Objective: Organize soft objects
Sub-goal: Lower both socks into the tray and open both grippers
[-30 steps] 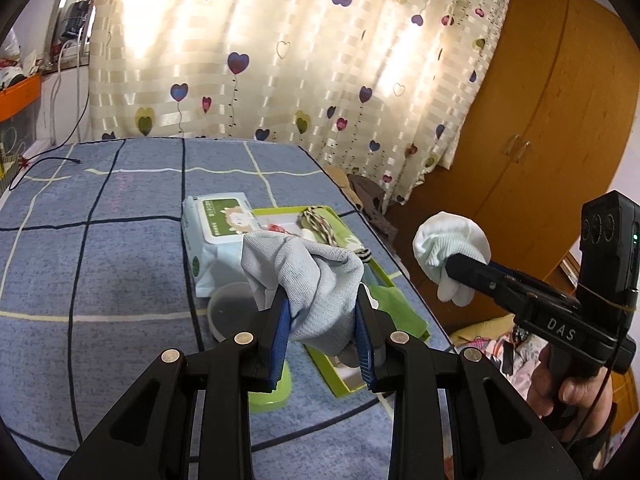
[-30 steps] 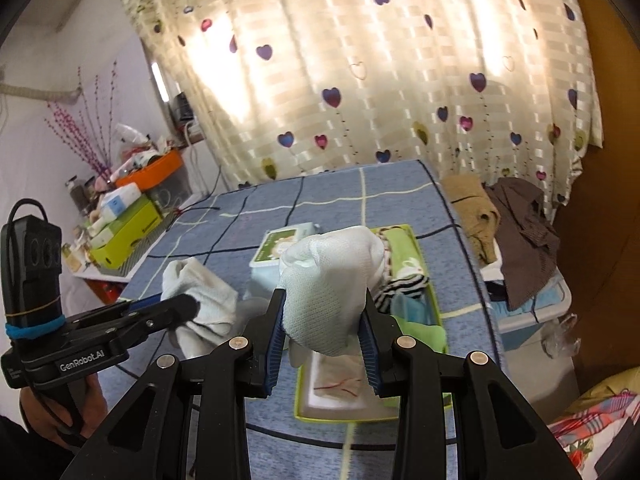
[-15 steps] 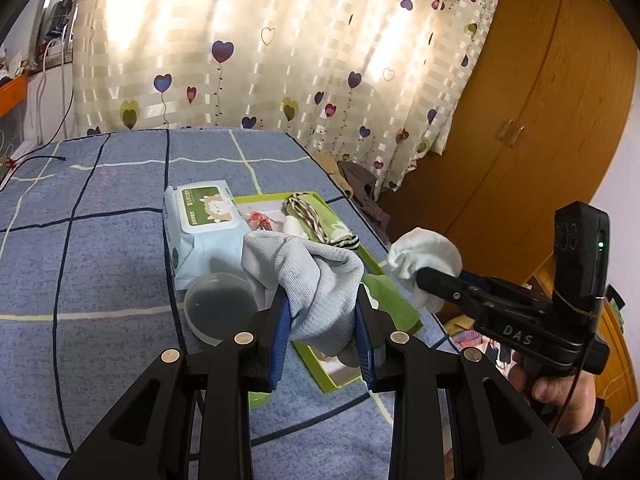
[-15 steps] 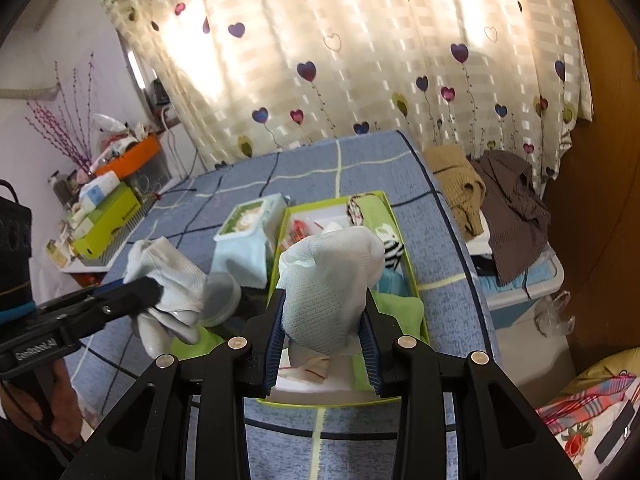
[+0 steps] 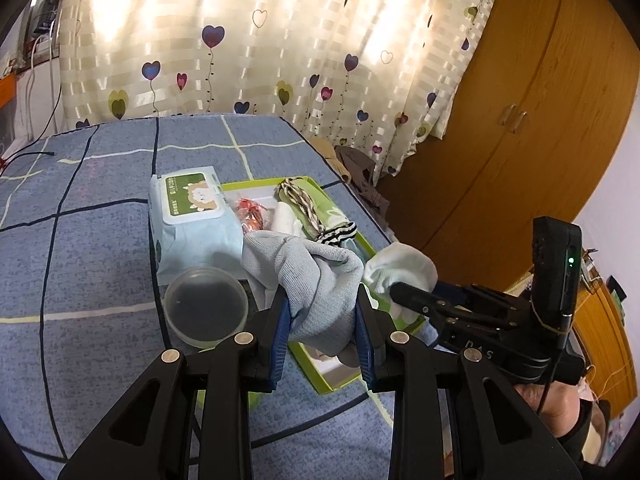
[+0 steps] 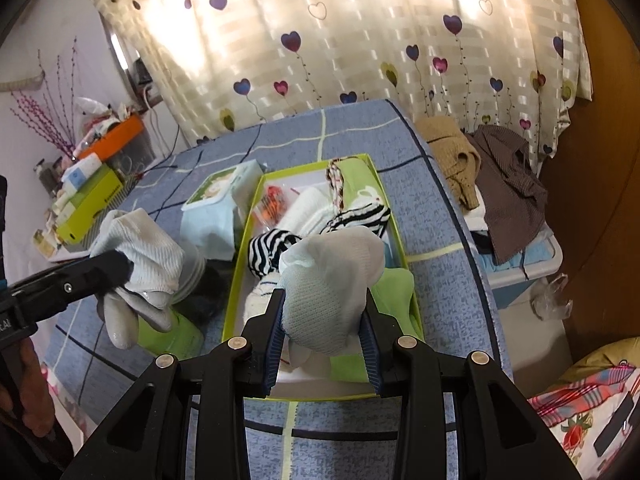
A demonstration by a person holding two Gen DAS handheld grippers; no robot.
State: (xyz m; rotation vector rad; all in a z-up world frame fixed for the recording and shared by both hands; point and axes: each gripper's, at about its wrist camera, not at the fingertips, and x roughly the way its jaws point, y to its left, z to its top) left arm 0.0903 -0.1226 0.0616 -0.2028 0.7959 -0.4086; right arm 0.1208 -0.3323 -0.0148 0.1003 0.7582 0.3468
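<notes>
My left gripper [image 5: 322, 332] is shut on a bunched grey sock [image 5: 312, 276], held just above the near corner of a green box [image 5: 320, 376] on the bed. In the right wrist view the left gripper [image 6: 116, 268] and its grey sock [image 6: 140, 248] hang left of the box. My right gripper [image 6: 324, 332] is shut on a white sock [image 6: 332, 276] over the near end of the green box [image 6: 236, 264]. The box holds striped socks [image 6: 272, 248], white cloth and green cloth. In the left wrist view the right gripper [image 5: 404, 292] and the white sock [image 5: 400, 268] sit close beside my grey sock.
A pack of wet wipes [image 5: 192, 216] and a clear round tub [image 5: 206, 306] lie left of the box on the blue checked bed cover [image 5: 80, 260]. Brown clothes [image 6: 492, 168] are piled on a bin beyond the bed's right edge. A wooden wardrobe [image 5: 520, 120] stands to the right.
Both grippers have sunk toward the green box with their socks still held. The right gripper and its white sock have drawn in close beside the left one.
</notes>
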